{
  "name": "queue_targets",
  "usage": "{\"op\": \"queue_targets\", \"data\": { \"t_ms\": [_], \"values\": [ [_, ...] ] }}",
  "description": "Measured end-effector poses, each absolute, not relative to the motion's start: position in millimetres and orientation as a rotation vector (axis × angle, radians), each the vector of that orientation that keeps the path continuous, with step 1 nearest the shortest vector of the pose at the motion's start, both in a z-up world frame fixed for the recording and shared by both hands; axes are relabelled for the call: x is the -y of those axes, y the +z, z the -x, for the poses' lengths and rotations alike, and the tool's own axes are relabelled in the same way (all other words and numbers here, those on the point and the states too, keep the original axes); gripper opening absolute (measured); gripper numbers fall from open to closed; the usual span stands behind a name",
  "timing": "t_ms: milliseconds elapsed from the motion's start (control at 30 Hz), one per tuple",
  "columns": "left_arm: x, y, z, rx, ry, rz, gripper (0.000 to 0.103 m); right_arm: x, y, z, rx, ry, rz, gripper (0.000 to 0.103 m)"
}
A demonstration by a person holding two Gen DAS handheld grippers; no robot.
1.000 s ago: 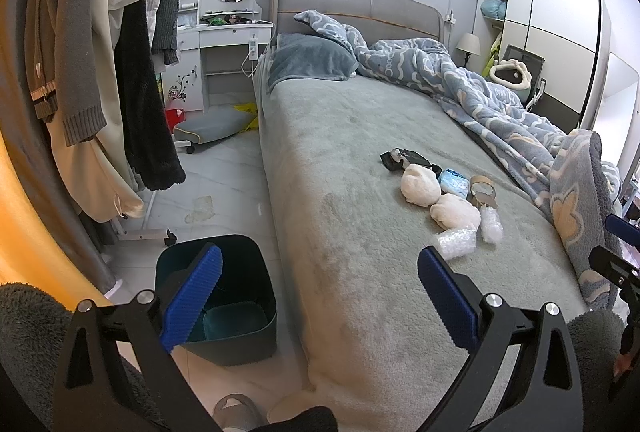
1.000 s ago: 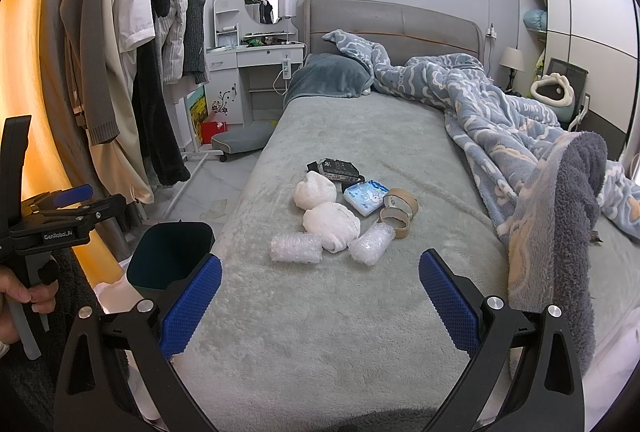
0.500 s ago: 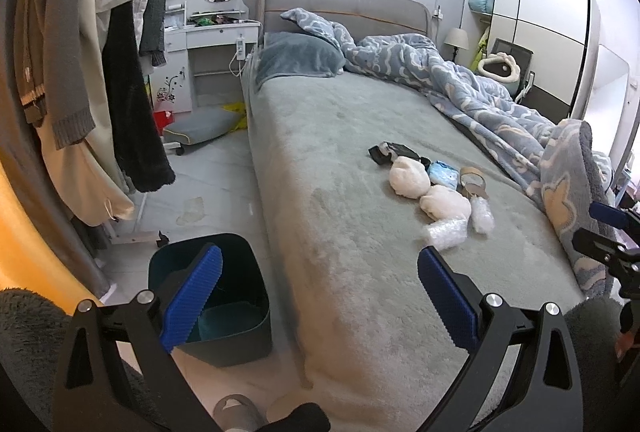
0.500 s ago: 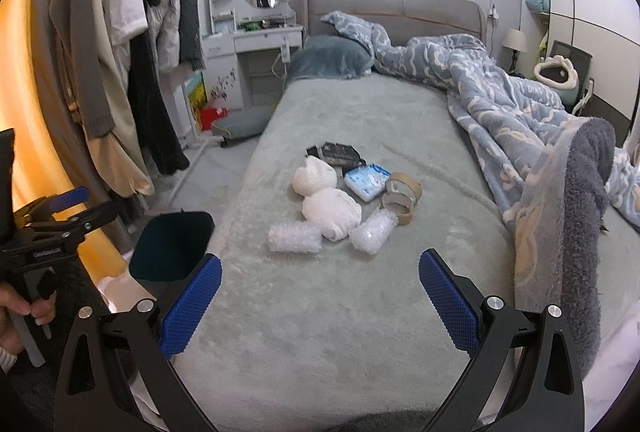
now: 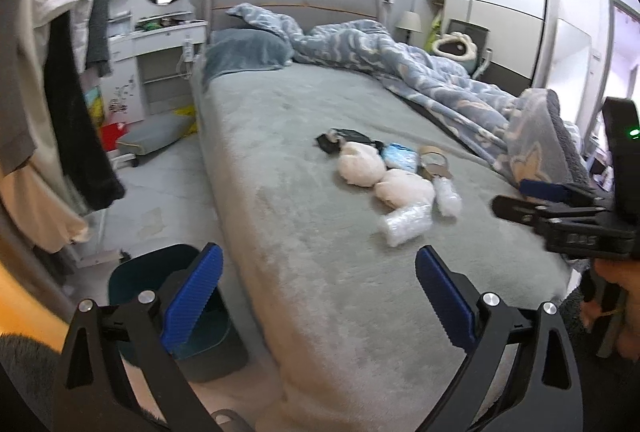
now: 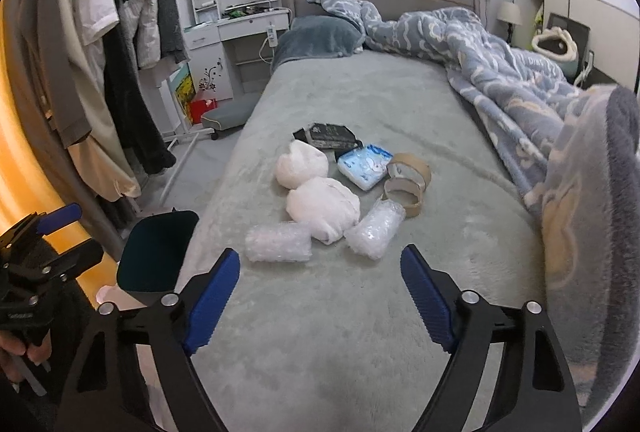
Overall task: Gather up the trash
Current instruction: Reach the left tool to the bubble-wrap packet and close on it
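A pile of trash lies on the grey bed (image 6: pixel 360 312): two bubble-wrap rolls (image 6: pixel 279 243) (image 6: pixel 375 231), two white crumpled wads (image 6: pixel 323 208) (image 6: pixel 301 164), a blue packet (image 6: pixel 364 163), tape rings (image 6: pixel 408 182) and a black wrapper (image 6: pixel 330 136). The pile also shows in the left wrist view (image 5: pixel 404 188). A dark teal bin (image 5: pixel 176 308) stands on the floor by the bed's left side, also in the right wrist view (image 6: pixel 154 252). My right gripper (image 6: pixel 320 306) is open and empty, just short of the rolls. My left gripper (image 5: pixel 320 296) is open and empty over the bed edge by the bin.
A blue patterned duvet (image 6: pixel 520 84) is heaped along the bed's right side. Clothes (image 6: pixel 104 72) hang on a rack at the left. A white dressing table (image 6: pixel 240 32) and a grey cushion (image 5: pixel 154 132) are beyond the bin. A wardrobe (image 5: pixel 500 12) stands at the back right.
Both grippers have moved forward toward the bed. The trash pile is closer and larger in both views. Both stay open and empty.
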State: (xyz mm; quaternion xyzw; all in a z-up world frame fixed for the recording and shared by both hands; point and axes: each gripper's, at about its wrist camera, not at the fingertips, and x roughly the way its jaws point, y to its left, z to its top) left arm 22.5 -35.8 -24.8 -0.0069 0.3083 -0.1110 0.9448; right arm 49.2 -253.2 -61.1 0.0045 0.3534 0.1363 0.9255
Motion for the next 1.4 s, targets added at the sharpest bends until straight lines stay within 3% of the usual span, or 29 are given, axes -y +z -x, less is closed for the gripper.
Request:
{"op": "queue_targets", "data": {
  "t_ms": [433,833,1100,1233,1400],
  "values": [
    [67.4,-52.1,-63.8,-0.686,-0.417,-0.065,0.088,277.6,-96.4,-102.8,-0.816,0.278,-0.185,0.065],
    [83.1,-77.0,-99.1,-0.745,-0.539,-0.031,0.087,294.2,-114.1,-138.1,-0.860,0.237,-0.299,0.059],
    [99.2,-95.8,-118.3,-0.790,-0.569,-0.032,0.083,296.9,-128.6,-156.6,-0.918,0.222,-0.364,0.049],
    [113.5,-98.7,-124.8,-0.793,-0.595,-0.060,0.083,294.2,-124.8,-158.5,-0.921,0.224,-0.361,0.041],
    [121.1,-104.0,-132.9,-0.805,-0.596,-0.034,0.082,300.4,-113.8,-150.9,-0.898,0.208,-0.366,0.041]
  ]
}}
